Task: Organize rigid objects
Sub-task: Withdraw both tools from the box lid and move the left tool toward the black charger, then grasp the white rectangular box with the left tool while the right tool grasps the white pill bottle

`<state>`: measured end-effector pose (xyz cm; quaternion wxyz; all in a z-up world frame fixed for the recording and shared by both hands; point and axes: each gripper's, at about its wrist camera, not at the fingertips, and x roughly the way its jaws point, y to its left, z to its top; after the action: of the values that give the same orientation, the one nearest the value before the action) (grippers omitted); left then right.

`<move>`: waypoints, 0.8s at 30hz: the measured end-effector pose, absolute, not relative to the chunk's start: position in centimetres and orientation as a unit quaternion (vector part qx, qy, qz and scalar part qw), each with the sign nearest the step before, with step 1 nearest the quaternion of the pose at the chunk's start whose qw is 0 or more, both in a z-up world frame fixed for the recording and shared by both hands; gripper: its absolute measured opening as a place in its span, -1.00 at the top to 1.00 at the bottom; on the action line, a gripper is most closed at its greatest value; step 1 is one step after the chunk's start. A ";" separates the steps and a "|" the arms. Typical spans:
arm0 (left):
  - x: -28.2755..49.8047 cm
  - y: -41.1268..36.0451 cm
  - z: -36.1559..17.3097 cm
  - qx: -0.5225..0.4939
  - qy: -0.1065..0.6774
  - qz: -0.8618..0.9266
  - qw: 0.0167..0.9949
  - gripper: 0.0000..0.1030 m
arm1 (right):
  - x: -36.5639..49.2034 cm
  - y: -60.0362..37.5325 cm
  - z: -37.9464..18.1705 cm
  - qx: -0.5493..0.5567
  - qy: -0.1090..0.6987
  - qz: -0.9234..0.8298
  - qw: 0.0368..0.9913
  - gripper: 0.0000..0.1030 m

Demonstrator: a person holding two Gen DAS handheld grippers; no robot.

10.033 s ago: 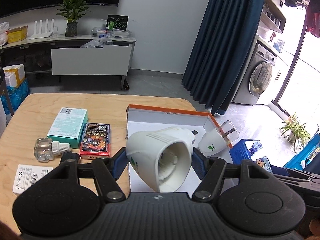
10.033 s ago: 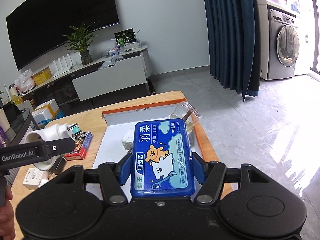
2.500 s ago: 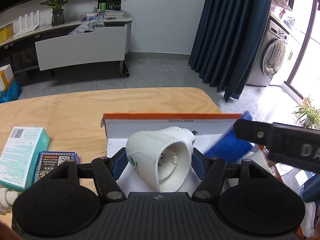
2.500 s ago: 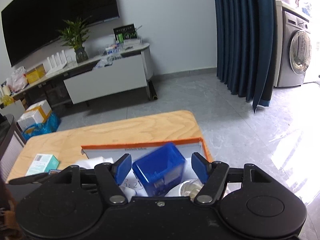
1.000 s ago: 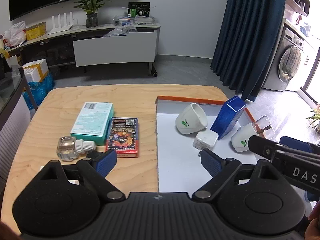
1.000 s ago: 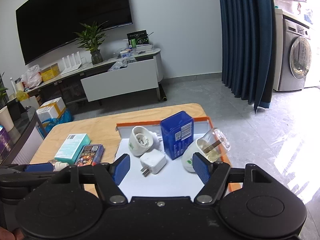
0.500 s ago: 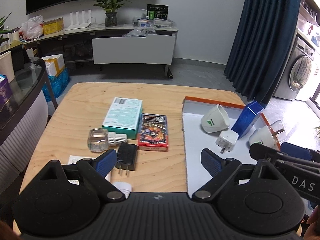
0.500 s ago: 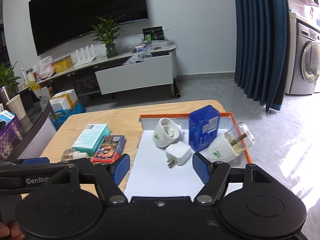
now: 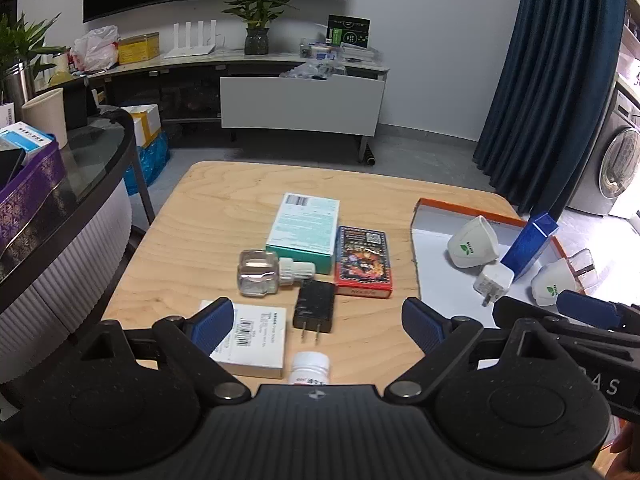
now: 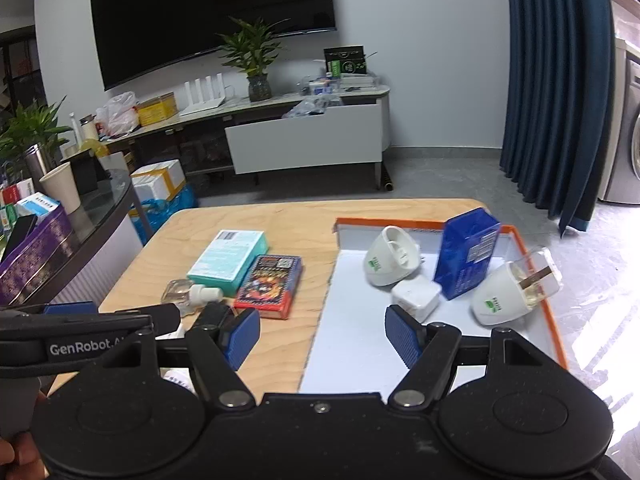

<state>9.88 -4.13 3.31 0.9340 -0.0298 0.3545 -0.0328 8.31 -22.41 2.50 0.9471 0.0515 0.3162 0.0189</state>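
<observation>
My left gripper (image 9: 318, 322) is open and empty above the near part of the wooden table (image 9: 240, 200). Between its fingers lie a black charger (image 9: 315, 306) and a white bottle cap (image 9: 310, 366); a white barcode box (image 9: 256, 338) sits at its left pad. A glass bottle (image 9: 258, 272), teal box (image 9: 305, 232) and card pack (image 9: 363, 260) lie further out. My right gripper (image 10: 322, 332) is open and empty at the near left edge of the orange-rimmed tray (image 10: 536, 264), which holds two white plug devices (image 10: 390, 258) (image 10: 502, 294), a blue box (image 10: 466, 258) and a white adapter (image 10: 416, 296).
A dark curved glass counter (image 9: 60, 200) with a purple box and a paper cup stands left of the table. Beyond the table are a grey floor, a white TV cabinet (image 9: 300, 108) and a blue curtain (image 9: 552, 80). A person's hand (image 10: 18, 452) shows at the lower left of the right wrist view.
Both grippers have drawn back and swung left, so the table's left side and the near objects now show. The tray's contents have not moved.
</observation>
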 end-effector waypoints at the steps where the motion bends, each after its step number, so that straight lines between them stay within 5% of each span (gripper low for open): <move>1: 9.8 -3.9 3.2 -0.030 0.355 -0.032 0.934 -0.81 | 8.3 -22.2 2.4 0.051 0.317 0.022 0.947 -0.61; 24: 12.9 1.4 -3.2 -0.059 0.411 0.013 0.909 -0.88 | 9.1 -21.2 -0.9 0.065 0.354 0.040 0.932 -0.62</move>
<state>12.86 1.44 -3.23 0.9094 -0.0594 0.4115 0.0127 9.11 -21.19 -0.92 0.9320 0.0652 0.3543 0.0402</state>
